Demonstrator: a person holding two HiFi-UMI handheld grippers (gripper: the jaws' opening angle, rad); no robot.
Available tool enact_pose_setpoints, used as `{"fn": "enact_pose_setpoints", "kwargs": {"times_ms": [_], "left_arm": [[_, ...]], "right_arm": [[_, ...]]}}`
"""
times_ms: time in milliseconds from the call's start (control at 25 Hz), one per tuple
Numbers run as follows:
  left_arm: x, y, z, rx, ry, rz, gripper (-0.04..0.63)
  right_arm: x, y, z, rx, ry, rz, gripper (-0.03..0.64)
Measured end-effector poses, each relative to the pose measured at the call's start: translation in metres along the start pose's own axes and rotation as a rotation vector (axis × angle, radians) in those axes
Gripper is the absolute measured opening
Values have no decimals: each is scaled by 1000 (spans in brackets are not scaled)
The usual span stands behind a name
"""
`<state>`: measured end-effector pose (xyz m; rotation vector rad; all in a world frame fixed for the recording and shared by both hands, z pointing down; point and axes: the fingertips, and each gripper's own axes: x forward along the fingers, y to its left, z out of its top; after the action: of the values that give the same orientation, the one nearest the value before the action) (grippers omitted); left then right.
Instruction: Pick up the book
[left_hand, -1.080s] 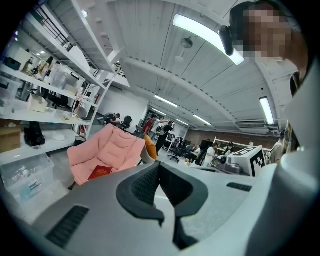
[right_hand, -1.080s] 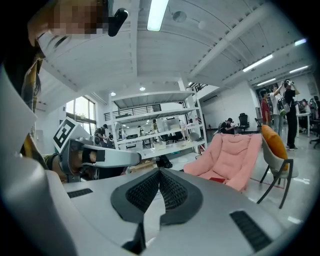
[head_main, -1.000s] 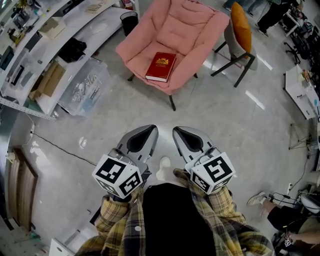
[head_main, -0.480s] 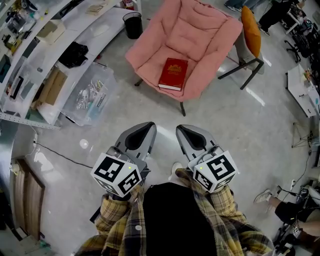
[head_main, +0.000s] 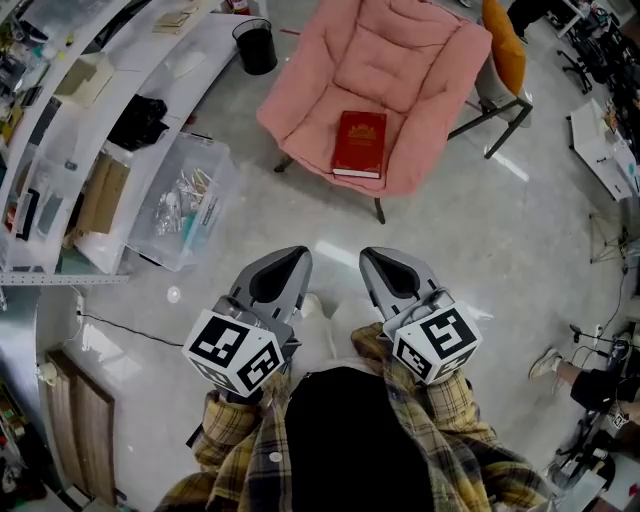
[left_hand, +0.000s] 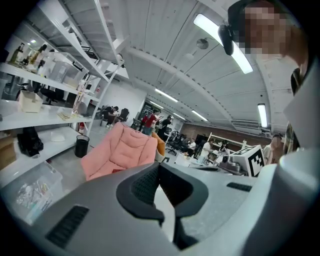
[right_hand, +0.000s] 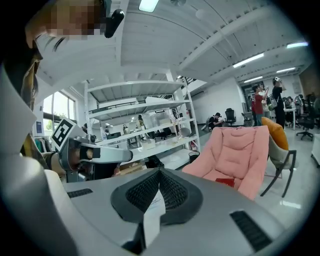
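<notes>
A dark red book (head_main: 359, 144) with a gold emblem lies flat on the seat of a pink armchair (head_main: 400, 60), across the floor ahead of me. My left gripper (head_main: 291, 256) and right gripper (head_main: 373, 257) are held side by side low in the head view, well short of the chair, both pointing toward it. Each is shut, pads meeting at the tip, and holds nothing. In the right gripper view the book (right_hand: 226, 182) shows as a red patch on the pink armchair (right_hand: 240, 150). In the left gripper view the pink armchair (left_hand: 120, 150) rises above the shut jaws.
A black bin (head_main: 255, 45) stands left of the armchair. A clear plastic box (head_main: 185, 200) sits on the floor by the long white shelving (head_main: 60, 120) at left. A grey chair with an orange cushion (head_main: 505, 55) stands right of the armchair. Someone's shoe (head_main: 545, 365) is at right.
The armchair and book have drawn closer and slid right and down in the head view, and the floor has passed beneath. Both grippers stay shut, side by side.
</notes>
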<state>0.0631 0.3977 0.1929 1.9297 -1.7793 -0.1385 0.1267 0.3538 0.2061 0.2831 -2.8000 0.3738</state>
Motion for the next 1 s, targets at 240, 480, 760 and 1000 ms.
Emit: {"fn": "enact_pose_setpoints", "kwargs": {"times_ms": [240, 480, 760, 1000], "left_arm": [[14, 22, -5, -34, 49, -21, 3], [44, 47, 5, -33, 61, -31, 3], [97, 77, 43, -14, 62, -38, 3], [155, 90, 88, 5, 44, -59, 3]], "right_arm": [[17, -8, -8, 37, 48, -26, 18], [51, -33, -5, 58, 54, -25, 18], [100, -78, 30, 44, 41, 1, 18], [118, -132, 65, 47, 17, -23, 18]]}}
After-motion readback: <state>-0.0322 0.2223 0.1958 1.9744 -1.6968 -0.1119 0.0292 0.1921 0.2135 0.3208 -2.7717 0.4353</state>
